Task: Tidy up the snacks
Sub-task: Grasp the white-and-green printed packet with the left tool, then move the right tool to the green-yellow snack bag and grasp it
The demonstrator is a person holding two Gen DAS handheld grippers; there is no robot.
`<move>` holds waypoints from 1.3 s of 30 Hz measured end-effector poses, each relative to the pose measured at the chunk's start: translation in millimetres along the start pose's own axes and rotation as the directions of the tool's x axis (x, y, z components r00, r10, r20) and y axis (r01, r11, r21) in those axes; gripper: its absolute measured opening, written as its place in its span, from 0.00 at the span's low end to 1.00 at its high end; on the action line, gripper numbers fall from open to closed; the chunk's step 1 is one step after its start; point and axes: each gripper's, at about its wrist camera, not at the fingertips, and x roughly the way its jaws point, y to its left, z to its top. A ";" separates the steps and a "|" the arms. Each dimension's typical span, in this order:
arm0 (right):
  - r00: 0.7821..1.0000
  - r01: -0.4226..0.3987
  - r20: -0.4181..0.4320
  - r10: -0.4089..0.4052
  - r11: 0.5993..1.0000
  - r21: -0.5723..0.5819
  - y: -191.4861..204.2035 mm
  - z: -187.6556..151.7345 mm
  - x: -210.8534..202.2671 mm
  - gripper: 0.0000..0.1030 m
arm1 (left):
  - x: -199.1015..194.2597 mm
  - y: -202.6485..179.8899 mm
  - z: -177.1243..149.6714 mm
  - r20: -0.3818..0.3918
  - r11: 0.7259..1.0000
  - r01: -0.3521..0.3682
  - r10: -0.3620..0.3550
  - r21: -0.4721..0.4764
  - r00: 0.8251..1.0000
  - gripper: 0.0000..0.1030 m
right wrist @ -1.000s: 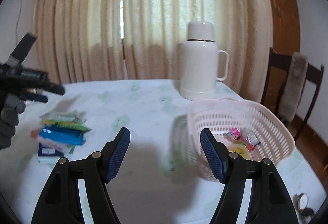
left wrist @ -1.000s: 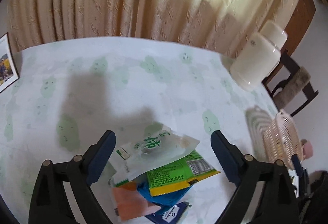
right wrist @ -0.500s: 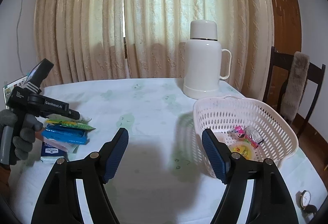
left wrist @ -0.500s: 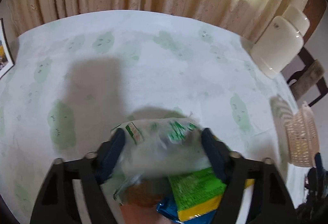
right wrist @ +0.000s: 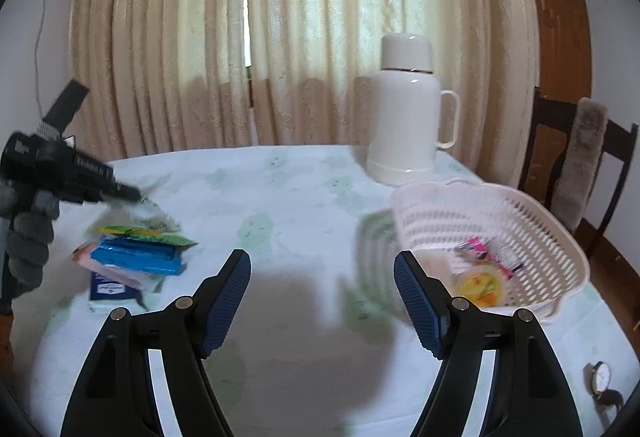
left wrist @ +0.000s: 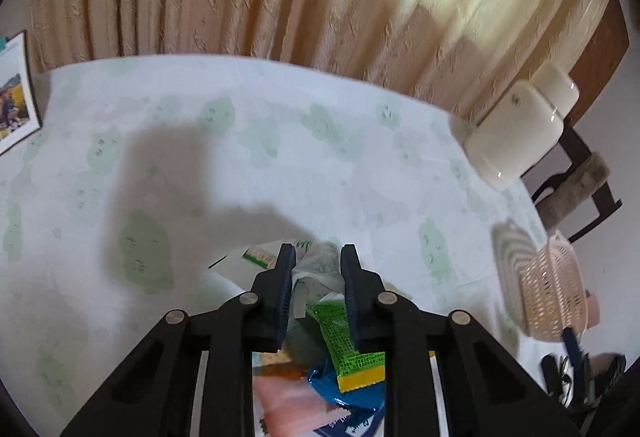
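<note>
**Snack pack pinched on a cloud-print table**

The left gripper (left wrist: 317, 257) has just closed its jaws on the white-green snack pack (left wrist: 320, 264) atop the pile. The right gripper (right wrist: 322, 273) gapes, holding nothing. Tablecloth (right wrist: 288, 197) (pale green clouds), 1 basket (right wrist: 560, 257), thermos (right wrist: 404, 125), curtains (right wrist: 280, 37) behind.

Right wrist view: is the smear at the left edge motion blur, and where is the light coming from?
Right wrist view: the left gripper and the white packet under it are motion-smeared; daylight comes through the curtain. Left wrist view: its jaws have just been closing on that packet; a broad shadow lies on the tablecloth.
</note>
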 end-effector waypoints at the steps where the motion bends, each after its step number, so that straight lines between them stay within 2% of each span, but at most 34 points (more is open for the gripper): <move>1: 1.000 -0.016 -0.008 0.016 1.000 -0.002 4.0 0.2 0.7 0.73 | -3.7 0.9 1.3 0.007 1.000 0.001 -0.001 -0.003 1.000 0.20; 7: 0.985 -0.163 -0.061 0.160 0.986 -0.036 39.8 11.2 8.6 0.73 | -23.2 5.0 7.4 0.046 1.000 0.014 -0.013 -0.024 0.999 0.19; 14: 0.927 -0.366 -0.143 0.346 0.917 -0.159 109.8 27.3 20.9 0.73 | -54.5 10.0 12.1 0.117 0.999 0.019 -0.015 -0.033 0.993 0.18; 21: 0.888 -0.449 -0.226 0.400 0.858 -0.247 163.9 34.7 51.5 0.73 | -83.6 11.2 15.6 0.178 0.999 0.039 -0.032 -0.033 0.984 0.18; 23: 0.877 -0.463 -0.263 0.401 0.853 -0.241 173.1 35.8 65.9 0.73 | -87.6 11.1 16.2 0.188 0.999 0.044 -0.037 -0.033 0.981 0.18; 26: 0.875 -0.446 -0.321 0.363 0.862 -0.239 180.2 35.2 91.4 0.73 | -89.6 12.0 16.8 0.194 0.998 0.049 -0.041 -0.034 0.980 0.18; 27: 0.870 -0.443 -0.342 0.355 0.867 -0.227 178.8 34.7 101.6 0.73 | -89.6 12.3 16.7 0.193 0.998 0.049 -0.042 -0.035 0.980 0.18; 28: 0.857 -0.451 -0.370 0.360 0.871 -0.198 175.9 33.9 112.8 0.73 | -90.0 13.5 16.7 0.192 0.998 0.051 -0.042 -0.039 0.980 0.18; 33: 0.799 -0.490 -0.403 0.447 0.872 -0.003 150.8 38.7 136.3 0.73 | -89.0 16.7 17.0 0.183 0.997 0.055 -0.045 -0.055 0.982 0.18; 36: 0.789 -0.484 -0.401 0.465 0.873 0.062 143.8 41.9 142.1 0.73 | -89.2 17.7 17.7 0.183 0.996 0.059 -0.048 -0.059 0.982 0.18; 39: 0.795 -0.461 -0.396 0.460 0.882 0.100 138.8 45.0 145.6 0.73 | -89.7 17.9 18.0 0.186 0.996 0.060 -0.048 -0.060 0.981 0.18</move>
